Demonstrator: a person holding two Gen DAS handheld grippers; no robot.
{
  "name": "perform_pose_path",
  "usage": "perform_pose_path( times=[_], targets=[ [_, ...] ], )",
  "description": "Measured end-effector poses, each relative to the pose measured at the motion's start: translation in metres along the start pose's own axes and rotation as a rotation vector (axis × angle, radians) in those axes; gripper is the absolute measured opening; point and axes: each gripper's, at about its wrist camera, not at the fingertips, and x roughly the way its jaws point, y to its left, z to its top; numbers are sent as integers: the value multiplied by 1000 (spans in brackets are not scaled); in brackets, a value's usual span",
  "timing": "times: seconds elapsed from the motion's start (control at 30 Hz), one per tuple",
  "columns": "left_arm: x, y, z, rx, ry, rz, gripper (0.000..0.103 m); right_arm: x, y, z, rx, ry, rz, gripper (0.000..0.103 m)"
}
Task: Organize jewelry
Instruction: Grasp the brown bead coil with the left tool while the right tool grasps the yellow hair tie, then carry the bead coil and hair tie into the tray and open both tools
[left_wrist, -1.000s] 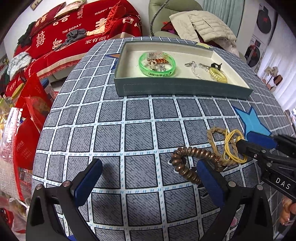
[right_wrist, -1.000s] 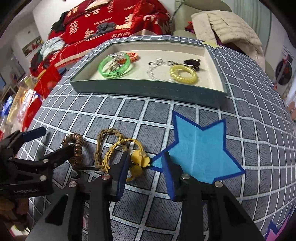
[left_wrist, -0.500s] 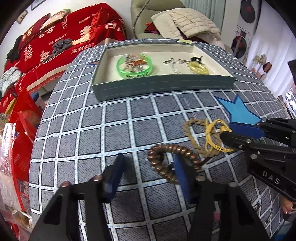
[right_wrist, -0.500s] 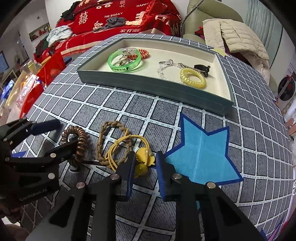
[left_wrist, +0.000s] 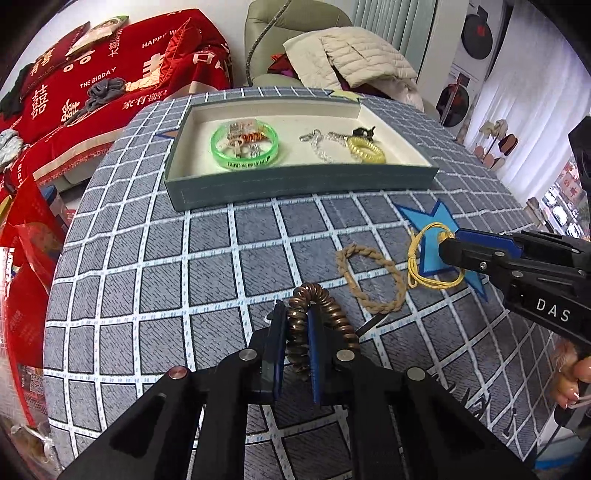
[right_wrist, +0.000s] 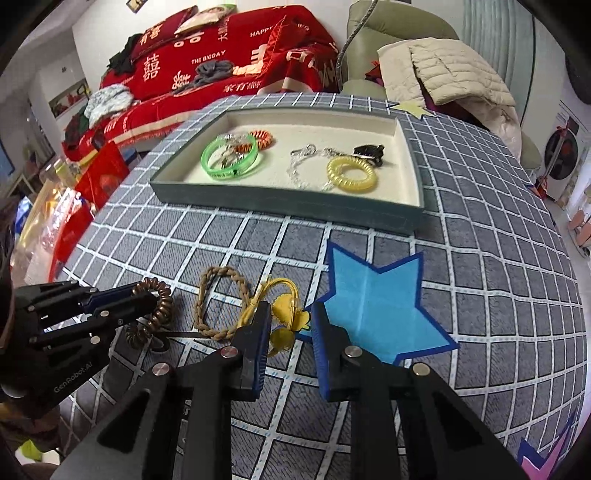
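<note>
My left gripper (left_wrist: 297, 314) is shut on a brown spiral hair tie (left_wrist: 325, 299), which also shows in the right wrist view (right_wrist: 155, 314). My right gripper (right_wrist: 288, 314) has its jaws close around the yellow charm (right_wrist: 286, 314) of a yellow elastic band (left_wrist: 424, 258); they look shut on it. A tan braided bracelet (left_wrist: 369, 278) lies on the table between the two. The teal tray (left_wrist: 295, 181) at the back holds a green bangle (left_wrist: 243, 146), a silver chain (left_wrist: 321, 144), a yellow spiral tie (left_wrist: 365, 149) and a black clip (right_wrist: 369, 149).
The round table has a grey checked cloth (left_wrist: 147, 280) with a blue star (right_wrist: 373, 295). A red bedspread (right_wrist: 221, 70) and a chair with a beige jacket (right_wrist: 443, 70) stand behind. Red bags (left_wrist: 26, 251) sit off the left edge.
My left gripper has closed on the brown spiral tie. My right gripper has pulled the yellow band to the right, off the braided bracelet.
</note>
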Motion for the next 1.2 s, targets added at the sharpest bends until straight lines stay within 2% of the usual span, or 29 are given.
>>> perform_pose_path(
  times=[0.43, 0.9, 1.2],
  targets=[
    [-21, 4, 30, -25, -77, -8, 32, -22, -13, 18, 63, -69, 27, 24],
    [-16, 8, 60, -33, -108, -15, 32, -33, -27, 49, 82, -124, 32, 24],
    [-5, 21, 94, -67, -129, -20, 32, -20, -36, 74, 103, -133, 42, 24]
  ],
)
